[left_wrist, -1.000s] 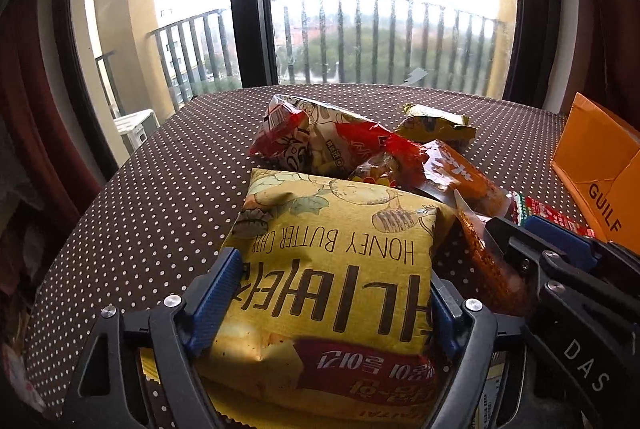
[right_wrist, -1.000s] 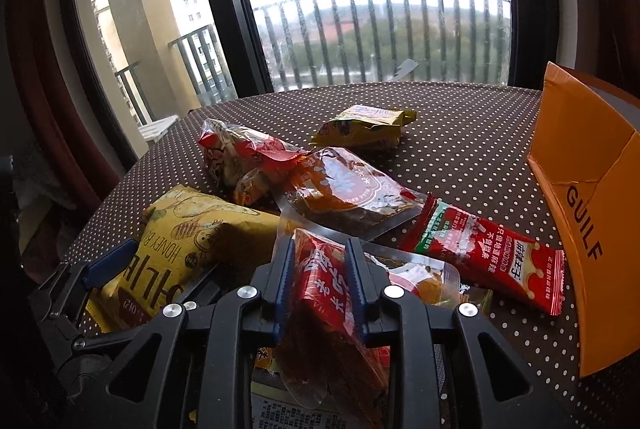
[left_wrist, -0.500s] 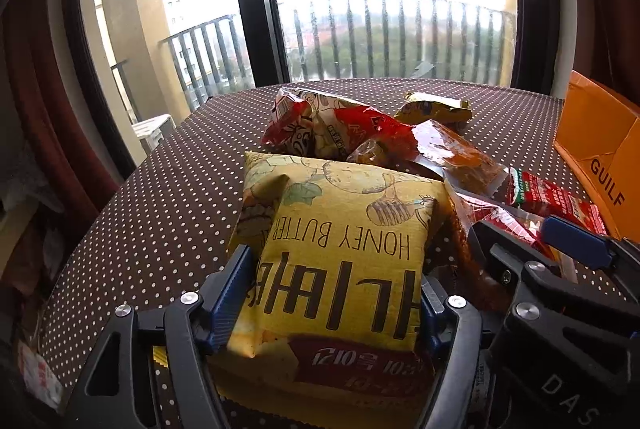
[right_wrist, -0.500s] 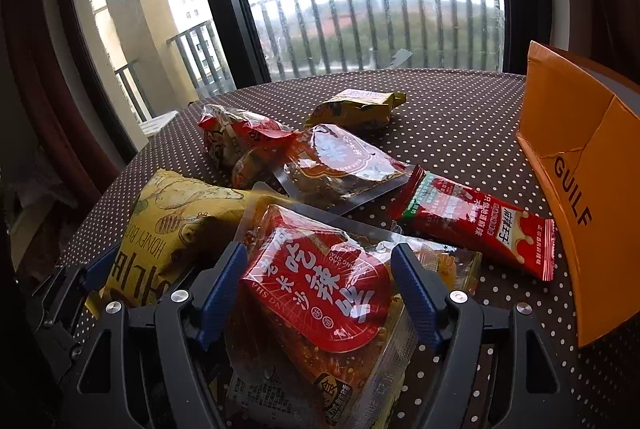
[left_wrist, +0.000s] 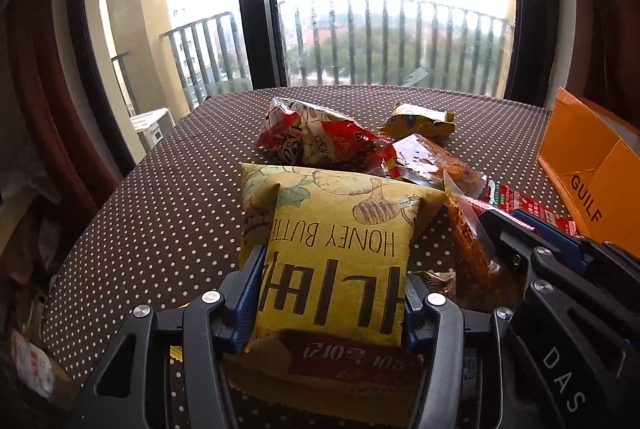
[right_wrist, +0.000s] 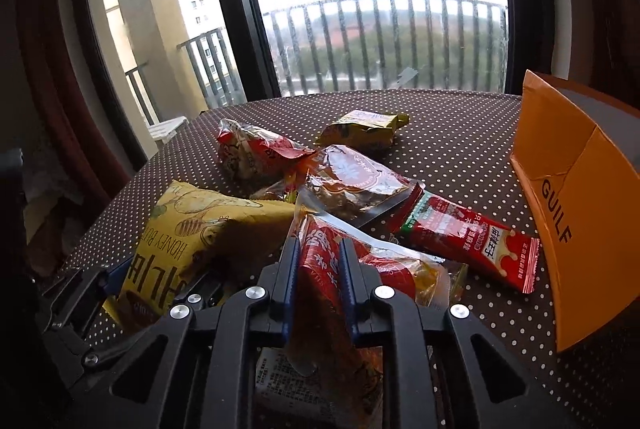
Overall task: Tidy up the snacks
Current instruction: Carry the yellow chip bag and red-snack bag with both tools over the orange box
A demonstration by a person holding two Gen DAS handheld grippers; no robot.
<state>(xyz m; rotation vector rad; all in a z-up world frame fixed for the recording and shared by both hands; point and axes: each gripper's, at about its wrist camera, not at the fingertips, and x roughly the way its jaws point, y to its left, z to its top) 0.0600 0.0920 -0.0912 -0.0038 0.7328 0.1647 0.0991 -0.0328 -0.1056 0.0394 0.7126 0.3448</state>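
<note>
Table (left_wrist: 168, 189): I see a round top under a dark brown cloth with white dots, set before a balcony window.
Orange box (right_wrist: 580, 197): far right, standing open, with "GUILF" printed in black on its flap; the rest of the word is cut off for me.
Yellow chip bag (left_wrist: 336, 249): nearest on the left, reading "HONEY BUTTER" upside down above large Korean letters, with a dark red band of Korean script at its near end.
Left gripper (left_wrist: 332, 293): my blue pads press both sides of the yellow chip bag, creasing it inward, and the jaws are closing on it.
Red noodle-snack pack (right_wrist: 320, 269): near centre, clear film with a red label in white Chinese characters I cannot read cleanly.
Right gripper (right_wrist: 320, 285): clenched on the red noodle-snack pack, pinching it into a narrow fold; its body shows "DAS" in the left view.
Red strip packet (right_wrist: 468, 241): right of centre, flat on the cloth near the orange box, Chinese writing in white.
Clear brown snack pack (right_wrist: 356, 185): mid table, round red emblem, partly overlapping the red strip packet.
Red-and-white bag (left_wrist: 312, 141): far left of the pile, crumpled, lettering unclear.
Small yellow packet (right_wrist: 364, 129): farthest, lying apart.
</note>
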